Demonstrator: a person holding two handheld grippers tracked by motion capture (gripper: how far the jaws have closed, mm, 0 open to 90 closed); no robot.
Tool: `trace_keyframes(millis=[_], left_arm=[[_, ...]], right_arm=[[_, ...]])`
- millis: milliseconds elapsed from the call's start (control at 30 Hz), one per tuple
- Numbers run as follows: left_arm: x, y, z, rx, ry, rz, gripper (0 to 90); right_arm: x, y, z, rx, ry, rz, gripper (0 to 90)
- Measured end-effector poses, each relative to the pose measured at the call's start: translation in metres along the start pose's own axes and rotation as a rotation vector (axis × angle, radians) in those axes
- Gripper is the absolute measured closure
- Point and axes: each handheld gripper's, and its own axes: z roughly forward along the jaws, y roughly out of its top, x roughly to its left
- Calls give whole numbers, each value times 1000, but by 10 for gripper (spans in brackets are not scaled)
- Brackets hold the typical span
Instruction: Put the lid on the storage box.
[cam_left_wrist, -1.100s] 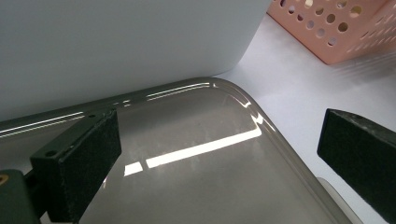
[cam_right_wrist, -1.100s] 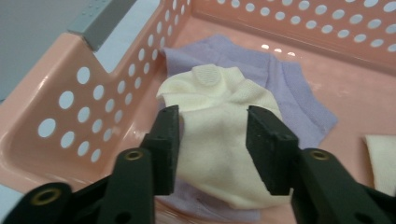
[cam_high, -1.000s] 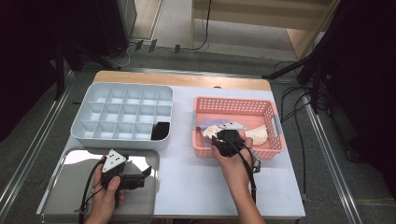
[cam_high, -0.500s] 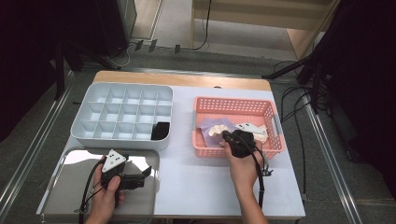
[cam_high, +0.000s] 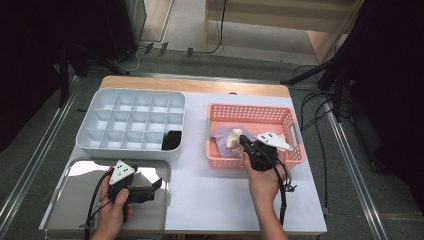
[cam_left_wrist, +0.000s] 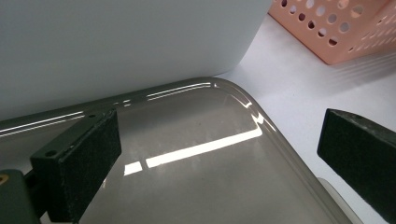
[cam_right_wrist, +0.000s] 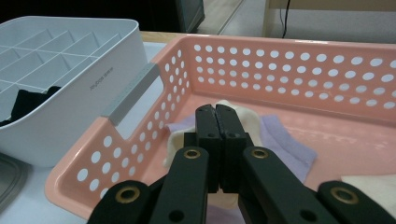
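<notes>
Inside the pink basket (cam_high: 250, 112), near its left wall, a cream cloth (cam_high: 233, 138) stands bunched into an upright fold on top of a flat purple cloth (cam_high: 218, 135). The fold sits right at the tip of the right tongs (cam_high: 243, 140), on the side facing the basket's left wall. In the right gripper view the tongs are clenched pad against pad, with cream fabric showing beyond the tips and again below them. They therefore appear to be pinching a thin fold of this cloth, though the pinched edge itself is hidden between the pads. A second pale cloth lies in the near right corner of that view.

The fold's long axis runs roughly in line with the tongs, up from the basket floor. The right hand, reaching in over the basket's near rim, is the nearer one by far.

Left of the basket, just across its wall, is a white divided box (cam_high: 100, 115). One compartment in its near row, at the right end, holds a dark item (cam_high: 172, 140). Any carry toward that box would first have to clear the basket wall.

The left tongs (cam_high: 157, 185) hang released and empty above a shiny metal tray (cam_high: 70, 215) at the near left of the table (cam_high: 200, 190), well apart from the cloth.
</notes>
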Motion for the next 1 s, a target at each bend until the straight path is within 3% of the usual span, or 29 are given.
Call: trace_keyframes(millis=[333,500,1000], left_arm=[[-1,0,0,-7,2,0,1],[-1,0,0,-6,3,1,1],[-2,-1,-1,-15,10,15,1]], right_arm=[[4,-12,5,-40,6,4,900],[5,-9,0,-54,-4,30,900],[7,-3,-17,-91,-4,20,900]])
